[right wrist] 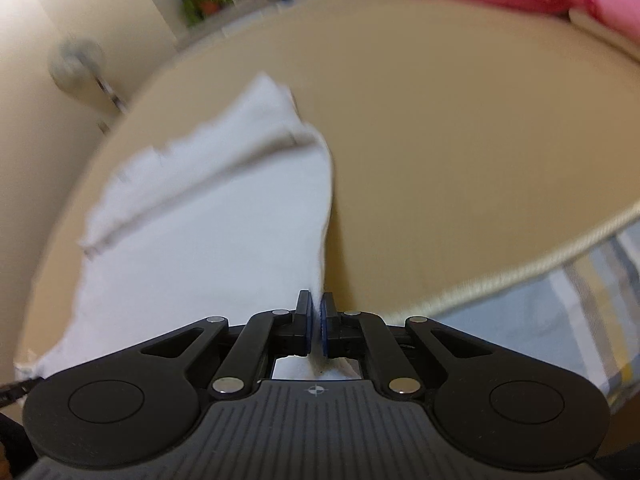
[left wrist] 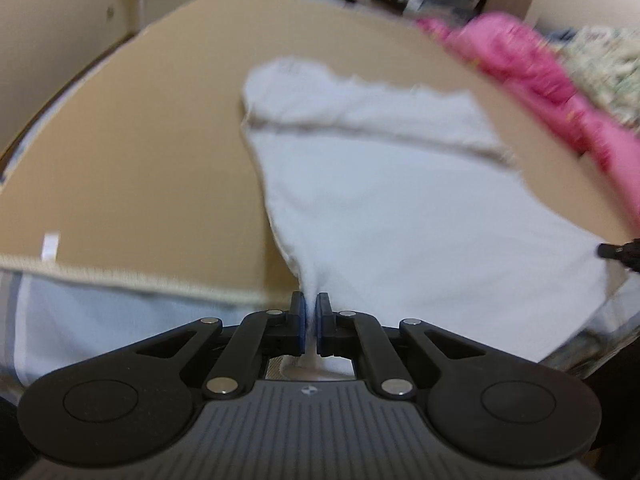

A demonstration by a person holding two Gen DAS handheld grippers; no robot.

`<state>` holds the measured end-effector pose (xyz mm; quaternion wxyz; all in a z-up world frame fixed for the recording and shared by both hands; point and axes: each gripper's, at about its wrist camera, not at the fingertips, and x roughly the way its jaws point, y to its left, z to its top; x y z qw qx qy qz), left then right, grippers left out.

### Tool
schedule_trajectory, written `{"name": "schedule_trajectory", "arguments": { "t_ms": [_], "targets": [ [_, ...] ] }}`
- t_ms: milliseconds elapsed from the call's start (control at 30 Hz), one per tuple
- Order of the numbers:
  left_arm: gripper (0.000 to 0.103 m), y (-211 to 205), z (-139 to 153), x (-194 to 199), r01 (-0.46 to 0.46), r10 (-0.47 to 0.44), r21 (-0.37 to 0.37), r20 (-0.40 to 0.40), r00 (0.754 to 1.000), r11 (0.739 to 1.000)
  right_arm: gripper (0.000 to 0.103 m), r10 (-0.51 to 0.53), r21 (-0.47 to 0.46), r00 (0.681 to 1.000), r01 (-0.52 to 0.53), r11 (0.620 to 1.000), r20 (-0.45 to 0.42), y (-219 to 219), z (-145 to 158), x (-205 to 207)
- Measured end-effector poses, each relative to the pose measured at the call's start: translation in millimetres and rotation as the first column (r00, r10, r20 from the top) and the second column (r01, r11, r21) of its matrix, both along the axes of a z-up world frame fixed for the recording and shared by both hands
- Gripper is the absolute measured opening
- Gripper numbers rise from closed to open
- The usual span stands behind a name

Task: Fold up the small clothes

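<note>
Both grippers hold the near hem: left gripper (left wrist: 311,322) and right gripper (right wrist: 316,326) each have fingers closed to a thin gap, pinching a corner of the white garment (left wrist: 380,208). Judged step: carrying the near edge over to fold. Advise keeping both corners level and equally taut, so the edges meet squarely. The garment lies on the tan surface (left wrist: 140,140), long axis running away from the grippers, far end flat. A pink cloth (left wrist: 532,68) lies beyond, apart.
</note>
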<state>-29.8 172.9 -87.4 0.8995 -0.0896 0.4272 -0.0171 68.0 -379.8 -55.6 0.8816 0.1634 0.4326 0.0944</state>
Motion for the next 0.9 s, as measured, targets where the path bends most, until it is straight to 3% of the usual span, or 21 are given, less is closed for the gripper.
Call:
{"name": "schedule_trajectory", "arguments": {
  "t_ms": [133, 333, 400, 500, 567, 667, 800, 900],
  "targets": [
    [0.003, 8.9, 42.7, -25.5, 0.027, -0.024, -0.027, 0.107, 0.994, 0.999, 0.003, -0.026, 0.148, 0.996, 0.013, 0.989, 0.087, -16.7, 37.9, -25.4],
    [0.003, 52.7, 109.6, -86.6, 0.037, 0.005, -0.191, 0.217, 0.976, 0.981, 0.003, 0.007, 0.29, 0.981, -0.065, 0.955, 0.195, -36.9, 87.3, -88.7],
    [0.003, 60.1, 125.7, -103.0, 0.05, 0.009, -0.23, 0.248, 0.969, 0.972, 0.003, 0.003, 0.355, 0.979, -0.077, 0.932, 0.205, -47.9, 98.0, -103.3],
    [0.003, 68.3, 136.0, -105.1, 0.045, 0.03, -0.279, 0.26, 0.965, 0.959, 0.003, 0.003, 0.381, 0.972, -0.095, 0.92, 0.235, -55.2, 110.5, -103.2],
    [0.003, 75.0, 131.4, -80.4, 0.028, 0.051, -0.299, 0.253, 0.966, 0.954, 0.003, 0.006, 0.379, 0.97, -0.1, 0.92, 0.242, -58.5, 111.4, -85.3],
    [0.003, 87.3, 110.0, -11.8, -0.009, 0.078, -0.309, 0.211, 0.974, 0.951, 0.003, 0.014, 0.319, 0.976, -0.084, 0.944, 0.215, -46.5, 95.0, -18.5],
    [0.005, 99.5, 67.6, 106.4, -0.066, 0.108, -0.284, 0.137, 0.985, 0.957, 0.004, 0.003, 0.188, 0.998, -0.014, 0.982, 0.059, -18.3, 43.1, 109.4],
    [0.008, 113.8, 39.8, 163.4, -0.154, 0.174, -0.229, 0.067, 0.983, 0.961, 0.013, -0.07, 0.111, 0.998, 0.07, 0.991, 0.004, -8.6, 17.0, 161.1]
  ]
}}
